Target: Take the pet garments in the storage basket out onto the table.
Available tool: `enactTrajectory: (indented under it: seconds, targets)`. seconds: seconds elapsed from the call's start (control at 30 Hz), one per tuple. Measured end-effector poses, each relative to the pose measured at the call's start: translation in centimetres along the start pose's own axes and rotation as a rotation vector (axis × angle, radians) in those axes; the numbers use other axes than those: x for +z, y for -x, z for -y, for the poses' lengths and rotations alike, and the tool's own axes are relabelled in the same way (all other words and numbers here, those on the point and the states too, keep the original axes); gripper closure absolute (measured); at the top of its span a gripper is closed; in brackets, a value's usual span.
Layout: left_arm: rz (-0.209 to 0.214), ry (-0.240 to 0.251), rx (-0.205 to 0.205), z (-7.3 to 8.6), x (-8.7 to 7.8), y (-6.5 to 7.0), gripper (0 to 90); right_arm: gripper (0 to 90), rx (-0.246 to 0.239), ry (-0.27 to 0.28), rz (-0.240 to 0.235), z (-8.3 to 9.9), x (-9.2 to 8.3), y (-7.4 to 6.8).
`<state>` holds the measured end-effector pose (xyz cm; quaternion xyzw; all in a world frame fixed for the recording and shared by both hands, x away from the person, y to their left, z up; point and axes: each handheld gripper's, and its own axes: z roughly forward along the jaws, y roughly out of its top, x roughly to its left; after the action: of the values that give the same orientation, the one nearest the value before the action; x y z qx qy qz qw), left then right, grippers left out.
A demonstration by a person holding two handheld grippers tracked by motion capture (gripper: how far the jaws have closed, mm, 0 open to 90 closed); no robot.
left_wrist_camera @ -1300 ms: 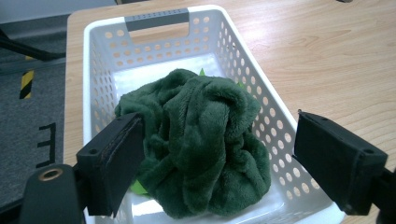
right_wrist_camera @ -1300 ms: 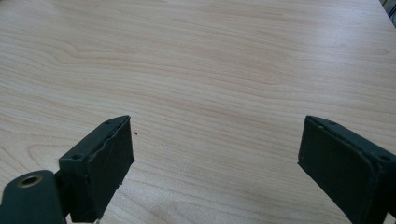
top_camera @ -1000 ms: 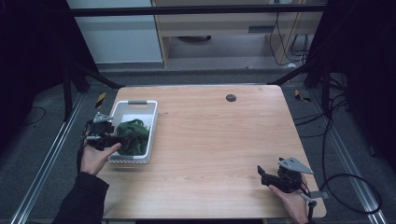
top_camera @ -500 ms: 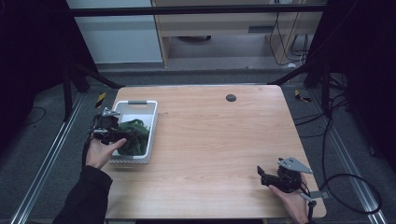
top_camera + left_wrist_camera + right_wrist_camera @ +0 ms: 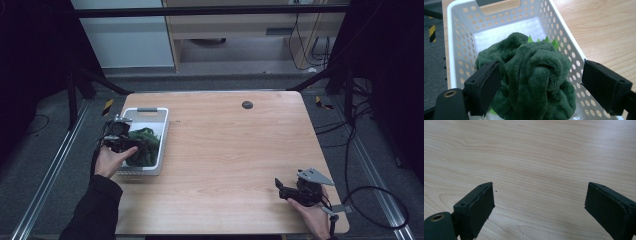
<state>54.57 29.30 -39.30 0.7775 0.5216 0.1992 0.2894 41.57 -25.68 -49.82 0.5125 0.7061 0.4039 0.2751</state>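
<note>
Left gripper view: a dark green plush toy [image 5: 531,82], crumpled, with small bright green spikes along one fold, lies in the white perforated basket [image 5: 564,37]. My left gripper [image 5: 539,85] stands over it with jaws spread wide, one to each side of the plush, gripping nothing. Compared with a second ago, I have drawn this gripper back toward the basket's near left edge, so I judge the toy released and this placement finished. High view: the basket [image 5: 159,131] sits at the table's [image 5: 240,150] left edge; my right gripper [image 5: 285,190] rests well apart near the right front corner, jaws parted and empty.
</note>
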Motion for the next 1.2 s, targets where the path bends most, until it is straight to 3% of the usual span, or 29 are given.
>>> enactTrajectory:
  seconds: [0.73,0.97,1.2]
  targets:
    - [-0.022,-0.105,0.012,0.2,2.8,0.1,19.1,7.7,0.004,-0.016,-0.006,0.1,0.2,0.0]
    - [-0.028,-0.132,0.008,0.1,3.4,0.3,32.7,7.6,0.005,-0.018,-0.008,0.1,0.2,0.1]
    - [-0.01,-0.173,0.005,0.3,3.7,0.2,53.7,7.5,0.005,-0.019,-0.008,0.1,0.2,0.1]
